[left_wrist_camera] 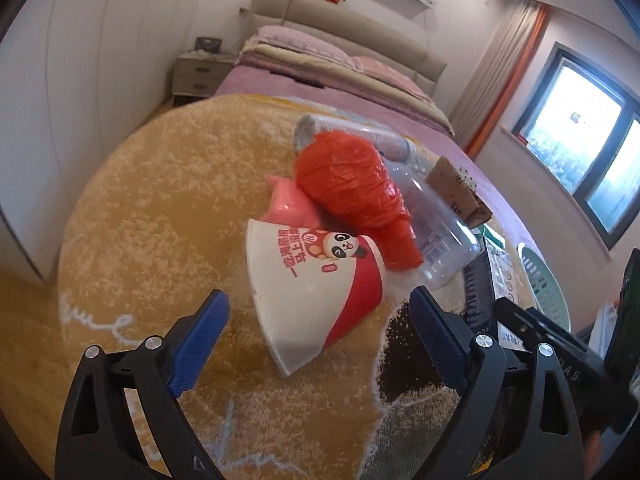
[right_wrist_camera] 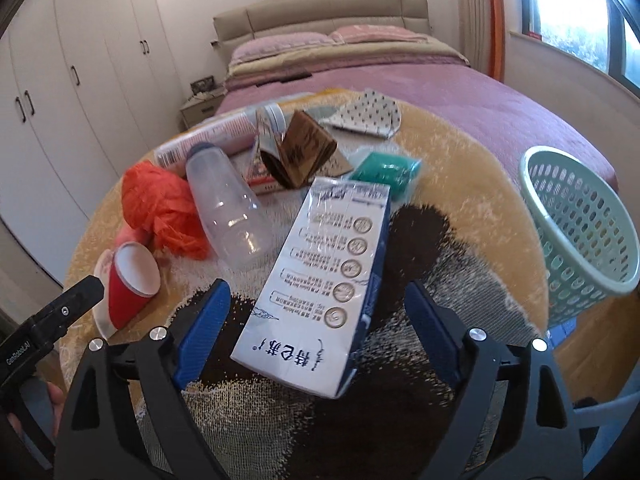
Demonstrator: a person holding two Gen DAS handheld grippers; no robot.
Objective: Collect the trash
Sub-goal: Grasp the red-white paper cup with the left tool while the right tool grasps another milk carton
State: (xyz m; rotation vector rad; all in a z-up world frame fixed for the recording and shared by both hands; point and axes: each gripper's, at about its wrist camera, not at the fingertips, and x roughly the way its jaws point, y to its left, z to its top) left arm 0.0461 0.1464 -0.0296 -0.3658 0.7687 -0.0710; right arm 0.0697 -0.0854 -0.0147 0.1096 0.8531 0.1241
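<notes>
Trash lies on a round yellow rug (left_wrist_camera: pixel 160 208). My left gripper (left_wrist_camera: pixel 320 340) is open around a crushed white and red paper cup (left_wrist_camera: pixel 312 280) with a panda print. Behind the cup lie a red plastic bag (left_wrist_camera: pixel 352 184), a clear plastic bottle (left_wrist_camera: pixel 432 224) and a brown cardboard piece (left_wrist_camera: pixel 456 188). My right gripper (right_wrist_camera: pixel 316 328) is open around a white and blue milk carton (right_wrist_camera: pixel 324 280) lying on the rug. The cup (right_wrist_camera: pixel 128 280), red bag (right_wrist_camera: pixel 160 204) and bottle (right_wrist_camera: pixel 228 208) also show in the right wrist view, to the left.
A pale green perforated basket (right_wrist_camera: pixel 580 232) stands at the right on the rug's edge; it also shows in the left wrist view (left_wrist_camera: pixel 544 284). A teal packet (right_wrist_camera: pixel 384 172), a dotted paper bag (right_wrist_camera: pixel 368 116) and a tube (right_wrist_camera: pixel 208 140) lie farther back. A bed (right_wrist_camera: pixel 400 80) is behind.
</notes>
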